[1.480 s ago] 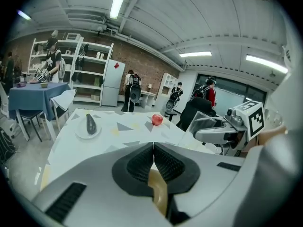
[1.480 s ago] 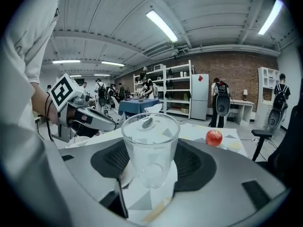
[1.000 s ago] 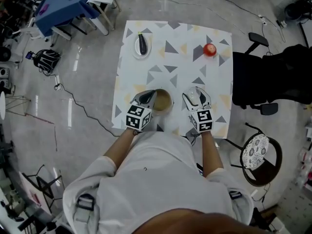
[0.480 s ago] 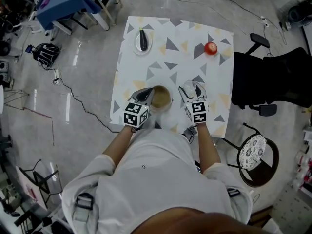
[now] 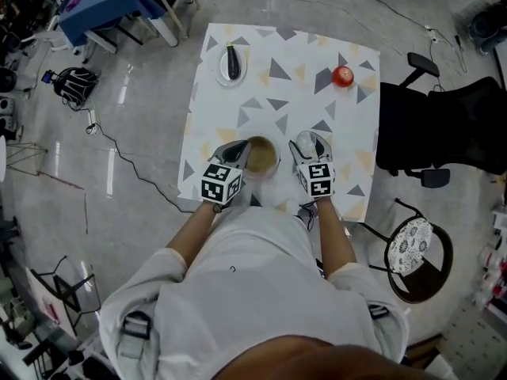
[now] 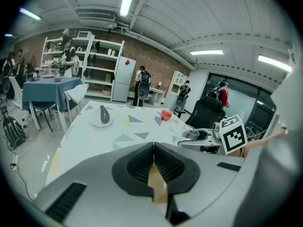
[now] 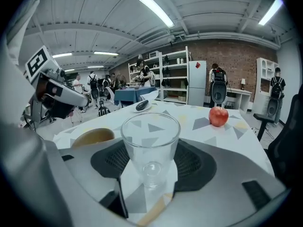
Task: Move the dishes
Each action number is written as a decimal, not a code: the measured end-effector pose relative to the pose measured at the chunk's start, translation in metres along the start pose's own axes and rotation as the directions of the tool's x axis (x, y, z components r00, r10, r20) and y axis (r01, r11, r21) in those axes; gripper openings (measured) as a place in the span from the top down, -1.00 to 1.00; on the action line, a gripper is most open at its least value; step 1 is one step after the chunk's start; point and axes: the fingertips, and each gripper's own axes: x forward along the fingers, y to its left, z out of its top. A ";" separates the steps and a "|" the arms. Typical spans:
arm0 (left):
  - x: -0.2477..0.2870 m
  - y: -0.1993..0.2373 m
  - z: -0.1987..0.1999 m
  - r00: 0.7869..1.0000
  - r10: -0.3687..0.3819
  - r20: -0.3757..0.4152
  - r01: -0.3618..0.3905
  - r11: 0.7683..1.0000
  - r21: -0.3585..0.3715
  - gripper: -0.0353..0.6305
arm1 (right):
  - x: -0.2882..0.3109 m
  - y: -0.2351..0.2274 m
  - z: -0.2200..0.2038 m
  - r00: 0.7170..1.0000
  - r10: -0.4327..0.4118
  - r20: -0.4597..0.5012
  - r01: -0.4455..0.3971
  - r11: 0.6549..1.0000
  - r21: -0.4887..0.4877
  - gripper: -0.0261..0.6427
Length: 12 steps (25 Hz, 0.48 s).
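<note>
A tan bowl (image 5: 262, 157) sits near the table's front edge. My left gripper (image 5: 242, 156) is shut on its left rim; in the left gripper view a thin tan strip of the bowl (image 6: 157, 182) shows between the closed pads. My right gripper (image 5: 308, 143) is just to the right of the bowl, shut on a clear empty glass (image 7: 150, 145) that stands upright between its pads. A white plate with a dark eggplant (image 5: 231, 66) lies at the far left of the table. A red apple (image 5: 342, 76) lies at the far right.
The table (image 5: 285, 109) has a white cloth with grey and yellow triangles. A black office chair (image 5: 444, 133) stands close on its right, and a round patterned stool (image 5: 417, 248) is nearer me. A blue table (image 5: 103, 6) and cables are on the floor to the left.
My right gripper has shifted a little left and forward with the glass, closer to the bowl. The left gripper and the bowl have barely moved.
</note>
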 end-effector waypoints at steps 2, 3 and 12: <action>0.001 -0.001 -0.001 1.000 -0.003 -0.005 0.003 1.000 0.000 0.83 | 0.000 0.002 -0.003 1.000 0.000 0.006 0.000 1.000 -0.010 0.10; 0.001 -0.001 -0.002 1.000 -0.005 -0.007 0.005 1.000 0.000 0.83 | 0.001 0.003 -0.003 1.000 -0.001 0.007 0.002 1.000 -0.015 0.10; 0.002 -0.003 -0.002 1.000 -0.016 -0.016 0.016 1.000 0.001 0.83 | 0.001 0.009 -0.014 0.999 0.013 -0.038 -0.013 1.000 0.006 0.02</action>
